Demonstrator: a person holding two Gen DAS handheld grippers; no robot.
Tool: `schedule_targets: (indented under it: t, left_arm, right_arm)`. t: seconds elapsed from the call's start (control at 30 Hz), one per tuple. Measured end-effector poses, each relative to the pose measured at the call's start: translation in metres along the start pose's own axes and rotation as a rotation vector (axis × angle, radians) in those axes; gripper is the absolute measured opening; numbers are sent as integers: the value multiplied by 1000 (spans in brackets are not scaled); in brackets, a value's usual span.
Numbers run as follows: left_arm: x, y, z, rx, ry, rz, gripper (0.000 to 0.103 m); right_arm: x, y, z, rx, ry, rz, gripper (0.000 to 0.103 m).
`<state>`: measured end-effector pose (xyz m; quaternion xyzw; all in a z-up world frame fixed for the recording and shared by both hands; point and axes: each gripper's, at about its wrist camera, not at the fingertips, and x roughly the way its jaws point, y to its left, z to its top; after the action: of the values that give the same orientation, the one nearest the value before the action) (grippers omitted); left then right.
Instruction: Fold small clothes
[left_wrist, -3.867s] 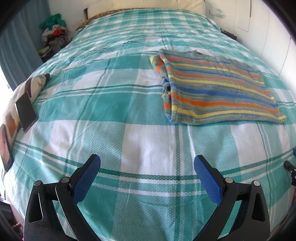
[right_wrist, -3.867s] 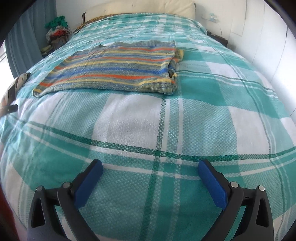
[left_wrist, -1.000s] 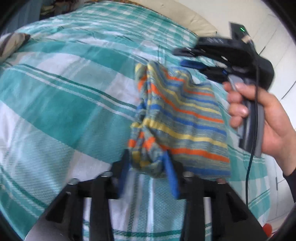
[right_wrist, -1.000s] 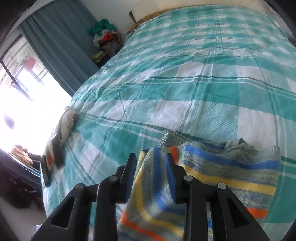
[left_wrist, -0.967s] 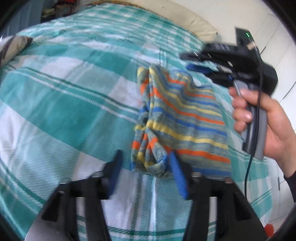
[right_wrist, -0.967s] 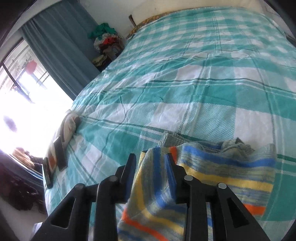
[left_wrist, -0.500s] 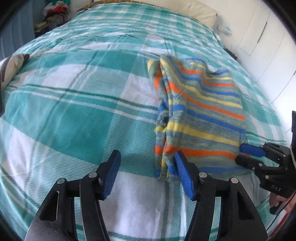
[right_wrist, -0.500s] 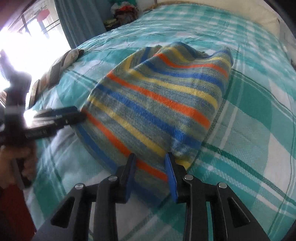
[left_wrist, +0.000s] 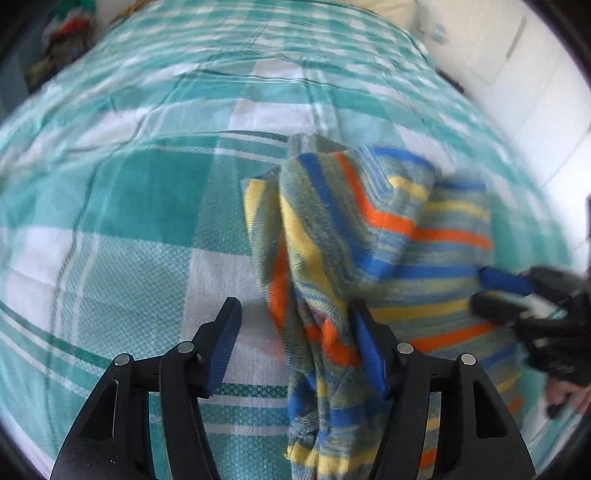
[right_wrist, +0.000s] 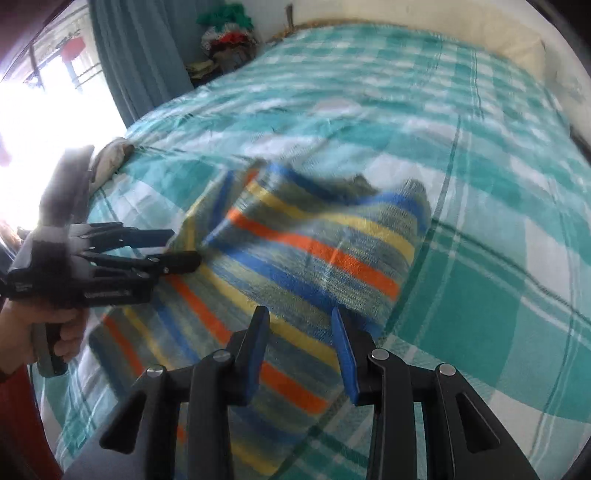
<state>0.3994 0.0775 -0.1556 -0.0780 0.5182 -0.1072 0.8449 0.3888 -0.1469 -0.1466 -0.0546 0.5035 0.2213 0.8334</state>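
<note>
A striped garment (left_wrist: 388, 236) in blue, orange, yellow and grey lies bunched on the teal checked bed cover (left_wrist: 129, 206). My left gripper (left_wrist: 291, 332) is open, with the garment's near left fold between its jaws and against the right pad. My right gripper (right_wrist: 301, 332) is open over the garment's (right_wrist: 314, 254) near edge, cloth between its jaws. Each gripper shows in the other's view: the right one (left_wrist: 506, 291) at the garment's right side, the left one (right_wrist: 173, 247) at its left side. Both views are motion-blurred.
Teal curtains (right_wrist: 140, 62) and a bright window stand at the left. A heap of clothes (right_wrist: 229, 37) sits by the bed's far left corner. A small cushion (right_wrist: 110, 155) lies at the bed's left edge. A white wall (left_wrist: 517, 55) runs along the right.
Half a second ago the garment lay flatter; now its far part is bunched up and nearer to me. My right gripper has opened from shut on the cloth. The left has closed in on the fold.
</note>
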Motion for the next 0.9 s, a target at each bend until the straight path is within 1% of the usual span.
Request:
schedule_targets:
  t: [0.07,0.1,0.13,0.17,0.2,0.23,0.27,0.3,0.33,0.37,0.4,0.47,0.53,0.6,0.63,0.67,0.73,0.77,0.8,0.83,0.87,0.9]
  left_arm:
    - [-17,5,2,-11,-41,-11,63]
    - [-26,7,4,-8,-79,-25,68]
    - [-33,7,8,-7,-106,-69,72]
    - [-34,6,12,-6,-111,-106,77]
    - [-32,2,17,1,-106,-125,78]
    - [-25,-3,21,18,-99,-106,78]
    - [-16,-7,25,38,-86,-64,78]
    - [-4,-9,28,57,-64,-14,78]
    - [9,-7,29,67,-34,39,78]
    - [16,-3,28,63,-11,55,78]
    - [15,3,27,44,-8,34,77]
    - [-6,12,22,4,-39,10,74]
    - [-34,16,9,-1,-81,-41,75]
    - [-53,17,-9,4,-97,-96,78]
    - [-56,15,-19,11,-94,-104,79]
    - [-55,12,-30,25,-76,-96,81]
    - [-39,8,-53,70,0,-44,81]
    - [-33,9,-63,87,27,-25,81]
    - [-37,9,-70,92,10,-26,81]
    - [-46,11,-71,81,-8,-37,79]
    - [-56,14,-70,58,-29,-63,79]
    - [-65,17,-67,33,-62,-104,80]
  right_arm:
    - [-11,2,8,-22,-42,10,35]
    - [-20,1,13,-20,-76,16,35]
    - [-29,-1,20,-15,-121,20,35]
    - [-33,-4,28,-9,-144,13,35]
    - [-32,-7,34,0,-152,4,35]
    - [-25,-12,42,21,-146,-12,35]
    - [-14,-17,48,42,-124,-29,36]
    - [1,-23,52,64,-83,-46,39]
    - [19,-28,53,91,-27,-65,41]
    - [28,-31,52,110,-4,-66,41]
    - [27,-30,51,115,-22,-77,41]
    - [9,-22,49,118,-58,-92,41]
    - [-25,-11,38,112,-136,-43,41]
    - [-51,5,19,82,-160,-21,41]
    - [-57,12,8,72,-157,-2,41]
    - [-59,19,-5,69,-144,18,41]
    - [-46,29,-35,73,-66,36,45]
    - [-39,33,-48,60,-34,14,48]
    - [-36,39,-63,36,-9,-20,48]
    - [-39,40,-70,37,-2,-24,48]
    - [-47,38,-75,63,-25,2,52]
    - [-59,32,-78,108,-73,43,64]
